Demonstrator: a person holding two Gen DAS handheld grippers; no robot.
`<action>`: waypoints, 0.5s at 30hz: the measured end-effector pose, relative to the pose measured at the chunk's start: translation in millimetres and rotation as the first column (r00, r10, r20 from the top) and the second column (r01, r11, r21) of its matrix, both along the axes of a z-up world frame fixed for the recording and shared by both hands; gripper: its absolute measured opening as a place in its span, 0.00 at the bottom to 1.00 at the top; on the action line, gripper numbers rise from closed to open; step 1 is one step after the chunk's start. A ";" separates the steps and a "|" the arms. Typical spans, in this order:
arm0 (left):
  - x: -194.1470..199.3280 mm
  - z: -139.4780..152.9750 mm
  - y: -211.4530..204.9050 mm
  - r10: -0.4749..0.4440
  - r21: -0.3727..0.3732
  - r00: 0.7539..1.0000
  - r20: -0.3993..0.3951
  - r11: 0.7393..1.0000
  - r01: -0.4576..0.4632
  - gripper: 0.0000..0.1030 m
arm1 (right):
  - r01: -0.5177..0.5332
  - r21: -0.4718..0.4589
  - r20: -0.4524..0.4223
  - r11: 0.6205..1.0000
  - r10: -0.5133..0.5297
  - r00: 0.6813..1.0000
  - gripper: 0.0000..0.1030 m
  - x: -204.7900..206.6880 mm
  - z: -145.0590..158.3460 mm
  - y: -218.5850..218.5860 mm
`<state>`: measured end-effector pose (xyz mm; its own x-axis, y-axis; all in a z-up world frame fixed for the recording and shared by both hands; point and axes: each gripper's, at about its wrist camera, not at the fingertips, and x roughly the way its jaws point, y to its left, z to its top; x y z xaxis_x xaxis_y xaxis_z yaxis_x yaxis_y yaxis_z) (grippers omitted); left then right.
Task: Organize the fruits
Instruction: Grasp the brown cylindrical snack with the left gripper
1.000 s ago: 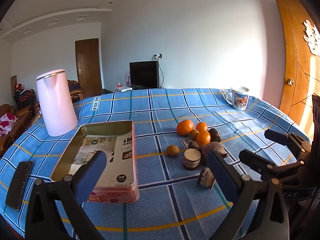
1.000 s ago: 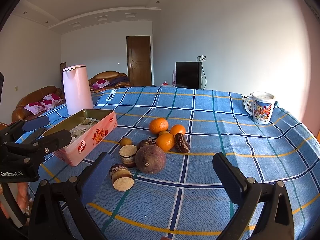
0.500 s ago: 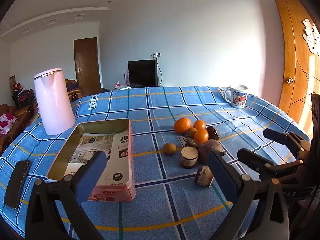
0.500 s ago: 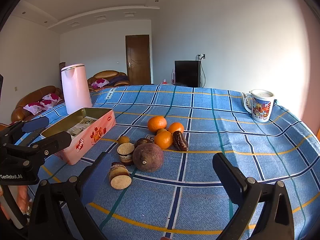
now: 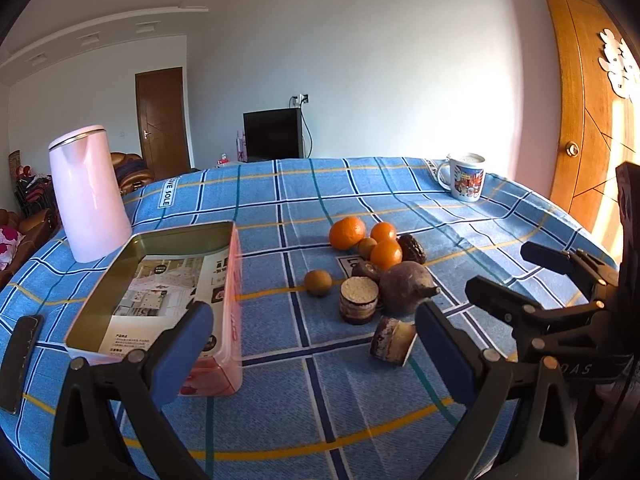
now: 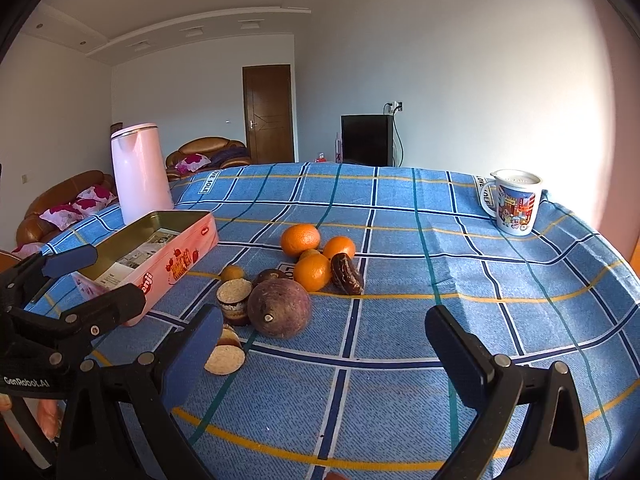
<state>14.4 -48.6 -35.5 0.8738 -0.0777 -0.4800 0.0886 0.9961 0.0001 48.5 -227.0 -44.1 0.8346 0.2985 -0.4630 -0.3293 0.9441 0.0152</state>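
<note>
Fruit cluster loose on desk, both tools spread and empty

Handling findings, taken left to right. The left tool (image 5: 312, 336) hangs above the near edge of the desk (image 5: 360, 420), fingers wide apart, holding nothing. Just beyond it lies the open pink tin (image 5: 160, 292), empty but for a printed sheet; we judge it the likely destination.

Right of the tin, apart from the rest, sits a small brown round fruit (image 5: 318, 282): light and hard-skinned by our estimate, prone to roll, best pinched across its middle. Next come two cut brown-skinned pieces (image 5: 359, 300), one upright, one tipped over nearer us; we would take them by the flat-cut sides, firm but not crushing. The large purple-brown fruit (image 6: 279, 308) touches them; it looks heaviest and needs a wide, centred hold. Behind it lie three oranges (image 6: 300, 239), smooth and rollable, and a wrinkled dark date-like fruit (image 6: 346, 274), likely soft, so grip lightly.

The right tool (image 6: 324, 340) hovers near the big fruit, likewise spread, gripping nothing.
</note>
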 end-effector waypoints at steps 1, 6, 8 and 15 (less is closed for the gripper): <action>1.9 -2.5 -3.0 -0.007 0.001 1.000 -0.005 1.000 0.007 1.00 | 0.010 0.002 -0.003 1.000 -0.010 1.000 0.99 1.2 -1.1 -3.4; 11.3 -13.8 -18.6 -0.059 -0.011 0.997 -0.051 0.998 0.059 0.99 | 0.058 0.037 -0.045 0.998 -0.057 0.997 0.99 10.9 -8.4 -22.0; 14.9 -18.8 -25.2 -0.092 -0.016 0.993 -0.074 0.996 0.091 0.97 | 0.063 0.047 -0.055 0.997 -0.061 0.997 0.99 12.3 -9.4 -24.1; 39.8 -33.8 -33.9 -0.138 -0.064 0.975 -0.174 0.990 0.129 0.75 | 0.051 0.065 -0.061 0.997 -0.047 0.997 0.99 16.8 -8.9 -23.8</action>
<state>54.1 -82.5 -69.3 0.7552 -0.2169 -0.6186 0.2149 0.9734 -0.0791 65.3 -250.8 -53.1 0.8207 0.2898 -0.4924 -0.2794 0.9553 0.0966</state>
